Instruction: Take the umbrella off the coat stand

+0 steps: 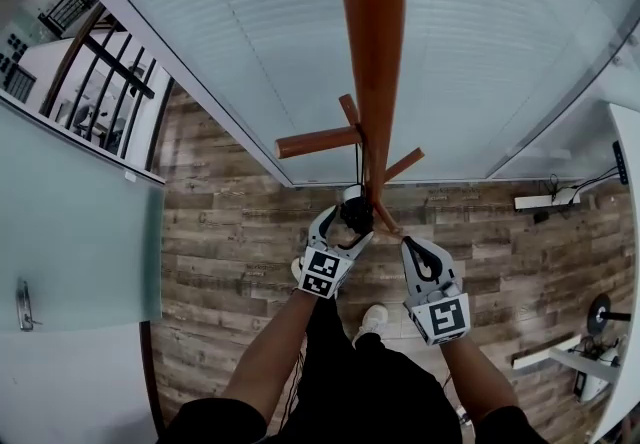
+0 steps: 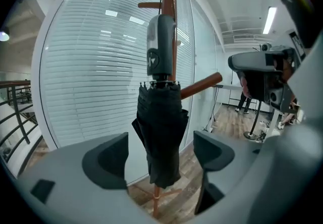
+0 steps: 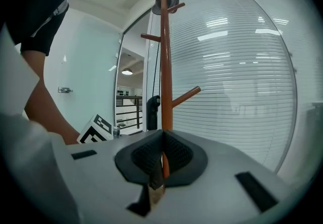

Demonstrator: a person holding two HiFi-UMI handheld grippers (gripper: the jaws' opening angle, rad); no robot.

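Note:
A black folded umbrella [image 2: 159, 137] with a grey handle [image 2: 160, 44] hangs upright against the brown coat stand pole [image 1: 372, 62]; a peg [image 2: 201, 86] juts out behind it. My left gripper [image 2: 160, 160] is open. Its pads [image 2: 108, 162] stand on either side of the umbrella's lower part and do not touch it. In the head view the left gripper [image 1: 345, 230] points at the umbrella [image 1: 356, 214] beside the pole. My right gripper [image 3: 162, 155] is shut with nothing between its pads and sits low by the pole [image 3: 164, 66]. The right gripper view also shows the umbrella [image 3: 153, 112].
A curved glass wall with blinds [image 1: 300, 22] stands behind the stand. The floor is wood planks [image 1: 230, 242]. A railing [image 1: 100, 82] and a door with a handle [image 1: 22, 304] are at the left, a white desk [image 1: 625, 232] at the right. My shoes [image 1: 374, 317] are near the stand's base.

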